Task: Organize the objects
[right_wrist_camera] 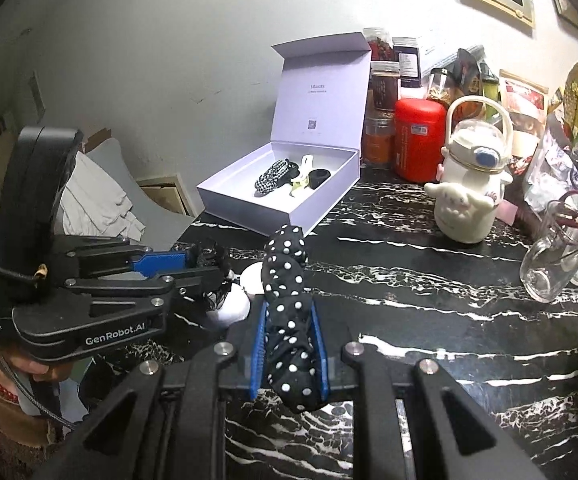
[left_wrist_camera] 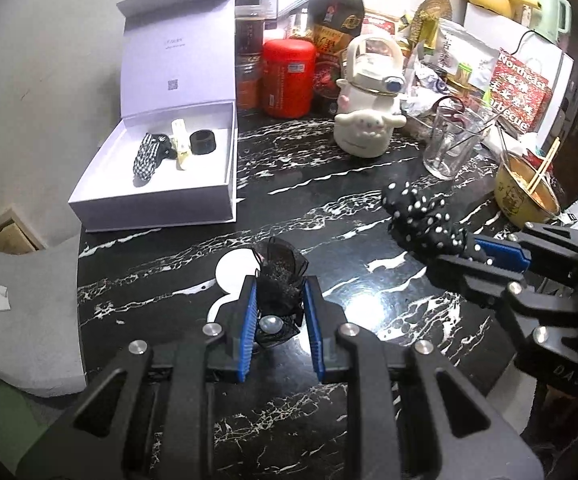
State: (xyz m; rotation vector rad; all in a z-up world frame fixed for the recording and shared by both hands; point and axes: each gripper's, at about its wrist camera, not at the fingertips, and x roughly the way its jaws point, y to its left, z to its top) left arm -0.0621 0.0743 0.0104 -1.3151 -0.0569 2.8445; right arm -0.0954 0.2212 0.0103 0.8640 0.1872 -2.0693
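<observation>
Hair accessories are what both hand-held grippers carry above the black marbled worktop. Seen from the left wrist, the left hand-held gripper has its blue pads pressed onto a black lace hair clip with a pearl-like bead, held over a white round object lying on the worktop. At the right edge of that view the right hand-held gripper pinches a black polka-dot scrunchie, which juts out from its fingers above the surface. At the worktop's far left corner sits an open white box, lid propped upright, holding a checked hair tie, a pale claw clip and a black band. Along the far edge stand a red canister, a white cartoon bottle and a glass cup; a yellow bowl with chopsticks is near the right edge. From the right wrist, the right hand-held gripper is closed tight on the polka-dot scrunchie, which stands up between the pads. To its left the left hand-held gripper grips the lace hair clip. The open white box lies beyond, toward the far edge, next to the red canister.
</observation>
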